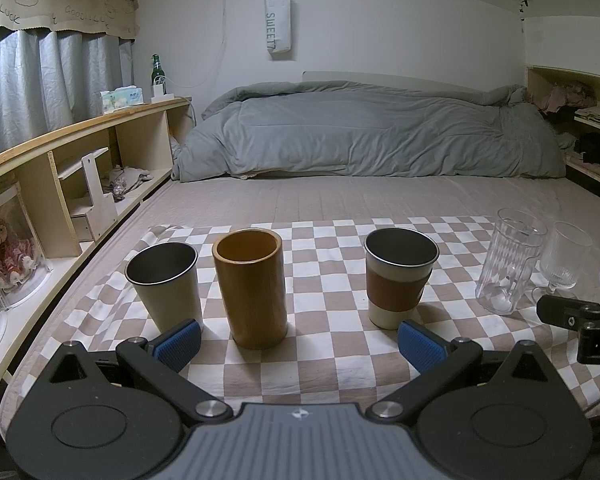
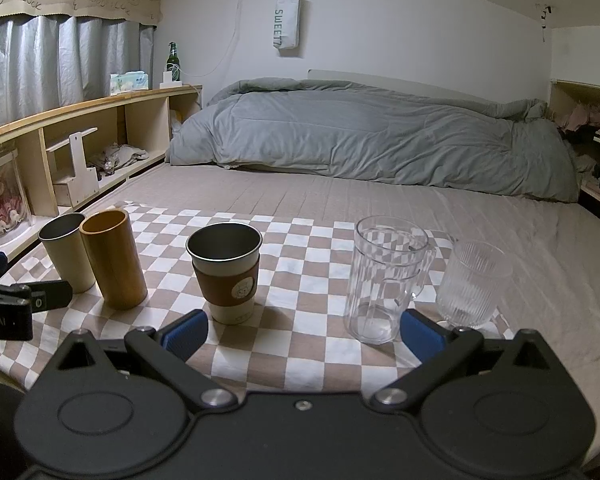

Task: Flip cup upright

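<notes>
Left wrist view: the left gripper [image 1: 299, 342] fills the lower frame, its blue pads spread wide and holding nothing. Just above the gap, at centre, the amber cup [image 1: 250, 288] stands upright on the checkered cloth [image 1: 324, 364]. The cream cup [image 1: 165, 285] stands at left centre, the sleeved cup [image 1: 399, 282] at right centre, both mouth up.

Right wrist view: the right gripper [image 2: 304, 334] sits low in frame, wide open and empty. The sleeved cup [image 2: 226, 274] stands just above its left pad, the clear pitcher [image 2: 386, 278] above its right pad, and the ribbed glass [image 2: 471, 284] further right.
</notes>
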